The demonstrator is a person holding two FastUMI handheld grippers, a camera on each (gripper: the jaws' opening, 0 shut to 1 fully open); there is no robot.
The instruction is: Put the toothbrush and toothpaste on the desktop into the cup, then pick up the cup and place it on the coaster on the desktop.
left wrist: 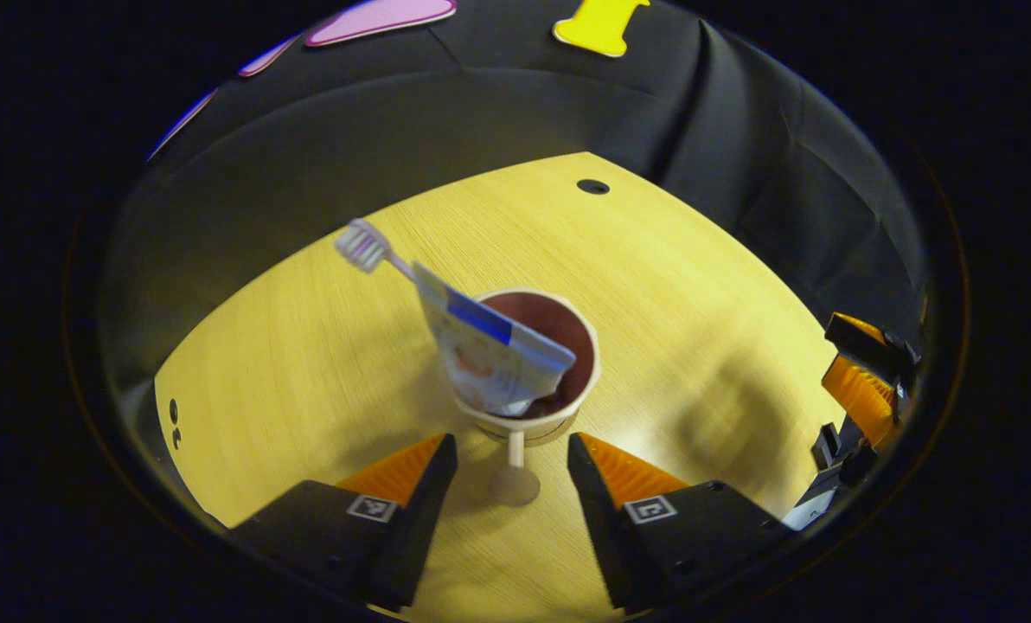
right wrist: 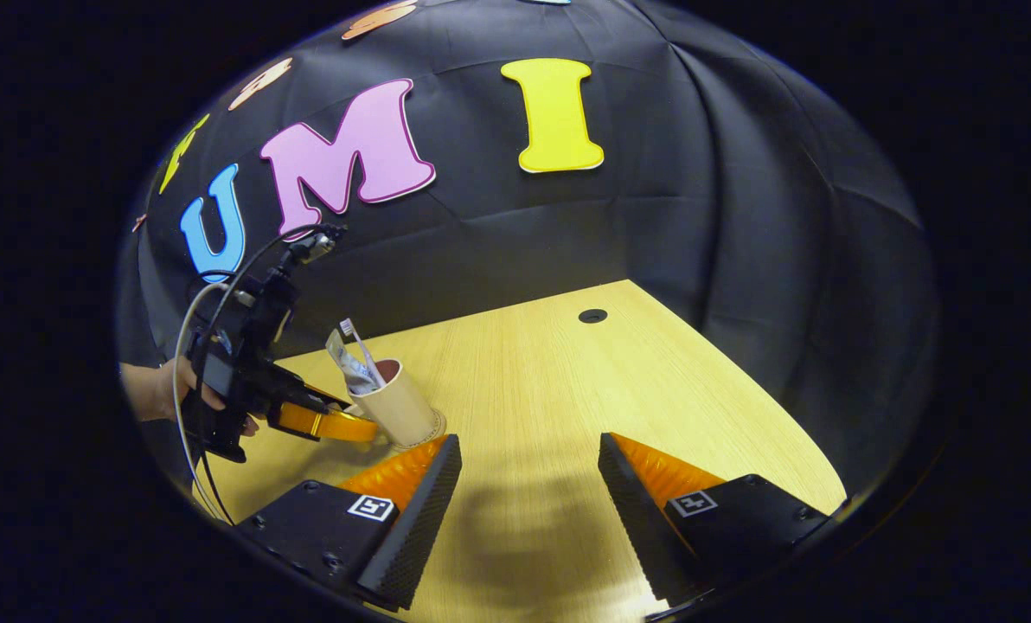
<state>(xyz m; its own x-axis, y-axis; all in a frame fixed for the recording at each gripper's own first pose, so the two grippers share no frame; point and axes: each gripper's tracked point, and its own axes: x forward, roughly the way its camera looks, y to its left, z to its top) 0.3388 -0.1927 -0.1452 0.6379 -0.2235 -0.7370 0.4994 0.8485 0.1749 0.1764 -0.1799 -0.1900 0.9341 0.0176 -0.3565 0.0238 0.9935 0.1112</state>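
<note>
A cream cup [left wrist: 559, 407] with a dark inside stands just ahead of my left gripper [left wrist: 513, 454]. That gripper is open, its fingertips near either side of the cup's near wall without pressing on it. A toothpaste tube [left wrist: 481, 350] and a toothbrush [left wrist: 364, 247] lean out of the cup to the left. In the right gripper view the cup [right wrist: 399, 402] stands on a thin round coaster [right wrist: 434, 427], and the left gripper [right wrist: 355, 426], held by a hand [right wrist: 156, 389], reaches its base. My right gripper [right wrist: 528, 472] is open over bare table.
The wooden table [left wrist: 671, 285] has a small round hole [left wrist: 592, 186] near its far edge, seen too in the right gripper view as the hole [right wrist: 592, 316]. Black cloth walls close the back and right. The right gripper [left wrist: 861, 385] hangs at the table's right edge.
</note>
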